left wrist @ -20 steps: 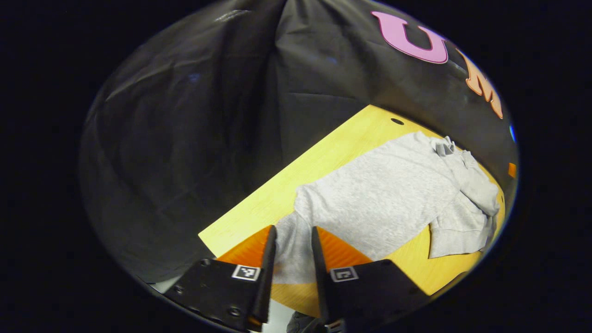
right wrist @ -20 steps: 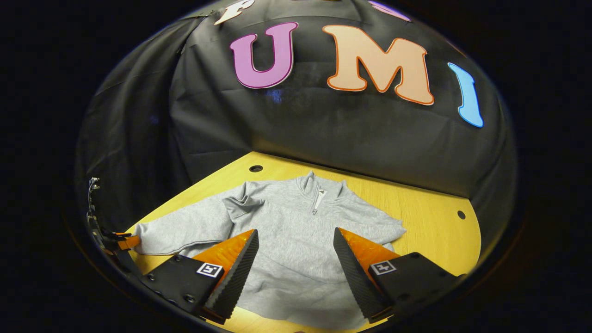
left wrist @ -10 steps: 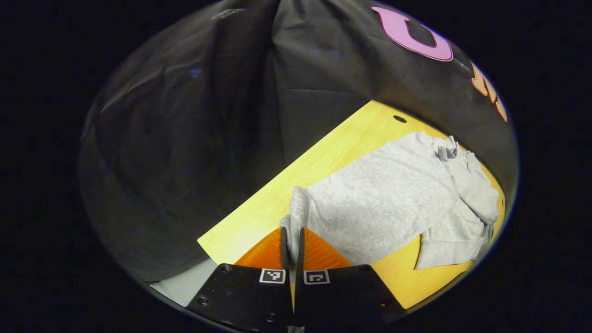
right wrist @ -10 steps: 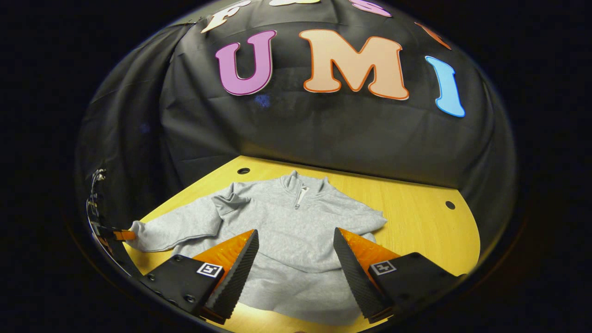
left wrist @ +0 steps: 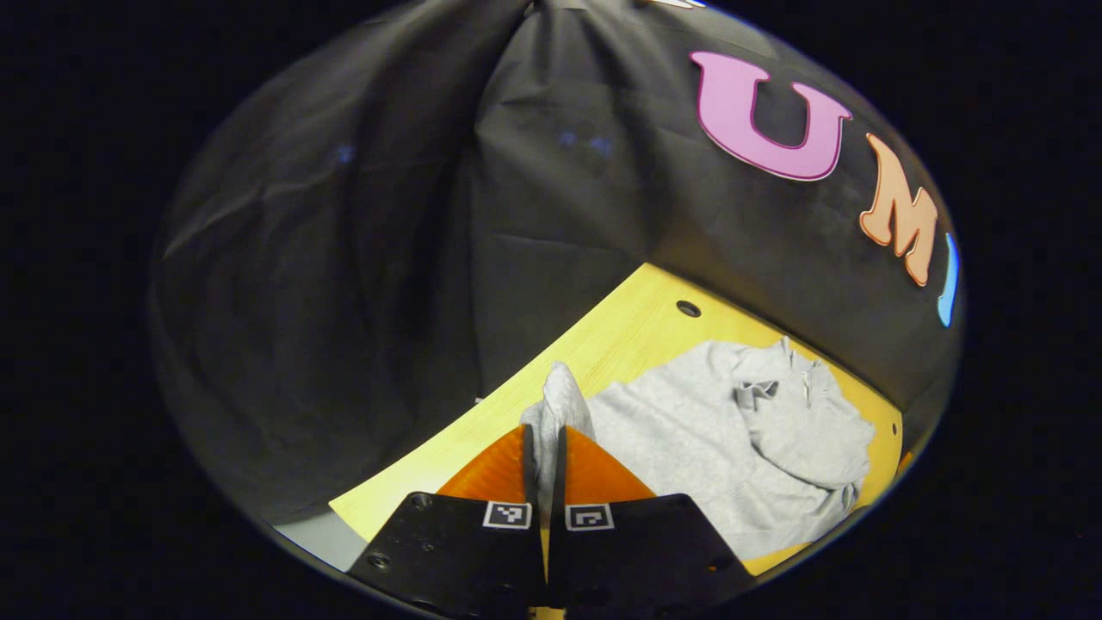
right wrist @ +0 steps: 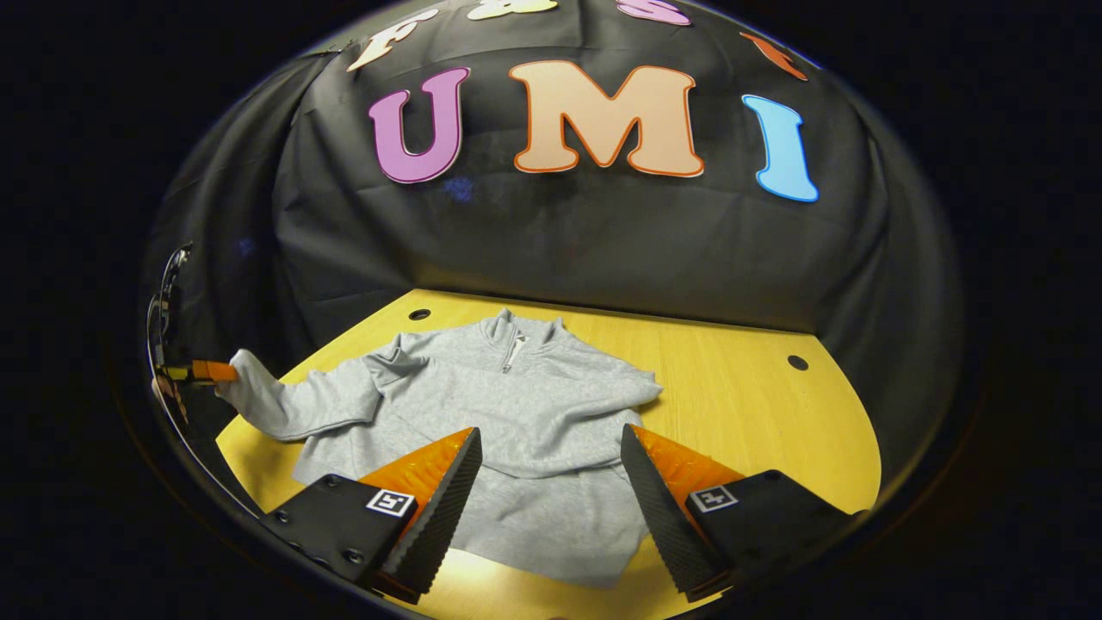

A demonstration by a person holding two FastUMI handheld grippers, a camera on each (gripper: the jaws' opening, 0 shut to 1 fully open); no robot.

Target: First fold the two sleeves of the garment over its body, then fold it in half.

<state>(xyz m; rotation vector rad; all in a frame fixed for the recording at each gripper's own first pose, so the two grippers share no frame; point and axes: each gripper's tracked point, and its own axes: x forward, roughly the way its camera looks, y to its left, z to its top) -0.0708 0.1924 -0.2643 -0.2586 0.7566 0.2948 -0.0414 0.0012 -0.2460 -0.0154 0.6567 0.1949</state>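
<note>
Grey sweatshirt fabric fills the lower middle of both views. In the left gripper view, the left gripper sits at the bottom, its two fingers pressed together on the cuff end of a sleeve, which stands up in a soft peak between them, lifted off the table. Just beyond, the rest of the garment lies on a yellow wooden table, its body spread flat and the far side bunched into rumpled folds near the collar. A small round hole marks the tabletop near its far edge.

In the right gripper view, the right gripper hangs above the near hem of the garment with its fingers spread wide apart and nothing between them. The sweatshirt lies face up, its hem towards the camera and its zip collar towards the far wall. On the camera's right side, the sleeve is already folded across the chest. On the camera's left side, the other sleeve stretches outward and rises at its end, where the left gripper pinches the cuff at the far left edge of the view. Two round holes sit near the table's far corners. Behind the table hangs the black cloth wall.
</note>
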